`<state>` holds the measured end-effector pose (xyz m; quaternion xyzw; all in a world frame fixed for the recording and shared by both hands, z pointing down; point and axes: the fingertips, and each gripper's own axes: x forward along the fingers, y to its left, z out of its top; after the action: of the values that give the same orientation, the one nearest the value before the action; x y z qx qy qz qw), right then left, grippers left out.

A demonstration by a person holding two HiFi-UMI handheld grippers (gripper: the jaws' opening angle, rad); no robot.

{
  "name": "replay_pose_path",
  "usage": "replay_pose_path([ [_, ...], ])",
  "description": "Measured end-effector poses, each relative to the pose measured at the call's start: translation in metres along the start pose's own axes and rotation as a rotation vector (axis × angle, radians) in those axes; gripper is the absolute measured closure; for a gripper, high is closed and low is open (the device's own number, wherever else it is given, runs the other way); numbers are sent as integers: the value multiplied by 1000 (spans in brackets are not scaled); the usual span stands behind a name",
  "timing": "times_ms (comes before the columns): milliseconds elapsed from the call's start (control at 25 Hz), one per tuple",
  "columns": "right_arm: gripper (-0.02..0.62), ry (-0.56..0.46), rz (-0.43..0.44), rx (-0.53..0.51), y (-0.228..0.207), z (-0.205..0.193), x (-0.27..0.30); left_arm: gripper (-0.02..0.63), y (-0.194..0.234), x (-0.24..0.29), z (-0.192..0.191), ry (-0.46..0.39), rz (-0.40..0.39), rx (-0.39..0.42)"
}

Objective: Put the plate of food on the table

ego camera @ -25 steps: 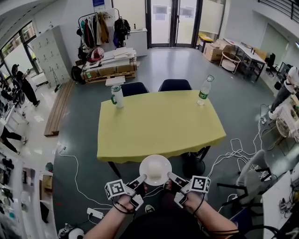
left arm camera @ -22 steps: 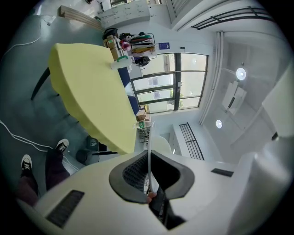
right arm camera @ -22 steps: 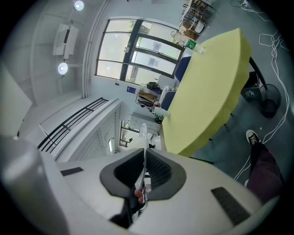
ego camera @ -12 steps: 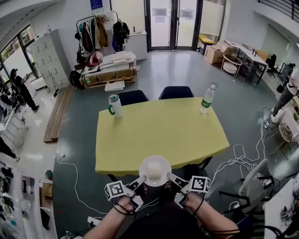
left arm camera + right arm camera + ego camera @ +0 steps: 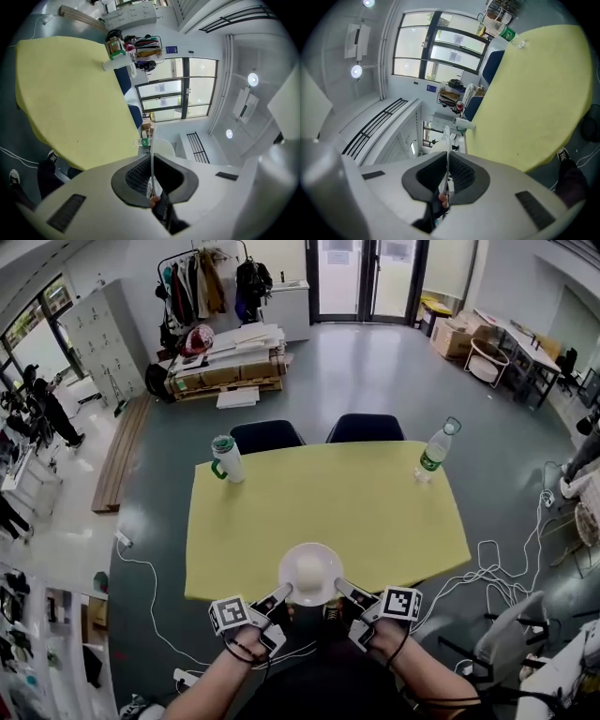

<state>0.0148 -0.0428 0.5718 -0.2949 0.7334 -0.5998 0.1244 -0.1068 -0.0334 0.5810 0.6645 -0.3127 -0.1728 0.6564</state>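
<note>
A white plate [image 5: 310, 574] with a pale round lump of food in its middle hangs over the near edge of the yellow table [image 5: 323, 507]. My left gripper [image 5: 281, 594] is shut on the plate's left rim and my right gripper [image 5: 341, 590] on its right rim. In the left gripper view the plate's thin edge [image 5: 152, 154] stands between the dark pads. The right gripper view shows the same edge [image 5: 447, 154] pinched between its jaws, with the yellow table [image 5: 534, 103] beyond.
On the table stand a green-lidded cup [image 5: 226, 458] at the far left corner and a clear bottle [image 5: 434, 450] at the far right. Two dark chairs [image 5: 316, 433] sit behind it. White cables [image 5: 492, 563] trail on the floor to the right.
The table has come closer. The plate, held by both grippers, now overlaps the table's near edge instead of hanging in front of it.
</note>
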Motion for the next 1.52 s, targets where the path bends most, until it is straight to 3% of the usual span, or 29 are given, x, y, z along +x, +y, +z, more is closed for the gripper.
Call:
replay_pose_path([
  [280, 572, 35, 20, 22, -16, 87, 37, 589, -19, 78, 54, -32, -46, -13],
  [560, 572, 60, 35, 14, -27, 149, 69, 589, -22, 127, 99, -72, -33, 6],
  [760, 572, 45, 86, 42, -27, 161, 92, 589, -14, 135, 120, -61, -8, 12],
  [960, 572, 32, 18, 59, -52, 168, 111, 589, 8, 148, 143, -32, 9, 15],
  [1080, 572, 11, 38, 53, -69, 175, 125, 589, 21, 165, 154, -13, -24, -4],
  [1160, 572, 5, 50, 28, -83, 181, 136, 589, 40, 173, 163, -1, 0, 12],
  [1280, 572, 8, -38, 38, -117, 184, 148, 589, 68, 183, 179, 9, 28, 14],
  [1440, 572, -21, 45, 82, -135, 192, 171, 589, 91, 202, 191, 19, 12, 4],
  [1520, 572, -23, 32, 98, -152, 190, 178, 589, 108, 207, 195, 26, 28, 13],
])
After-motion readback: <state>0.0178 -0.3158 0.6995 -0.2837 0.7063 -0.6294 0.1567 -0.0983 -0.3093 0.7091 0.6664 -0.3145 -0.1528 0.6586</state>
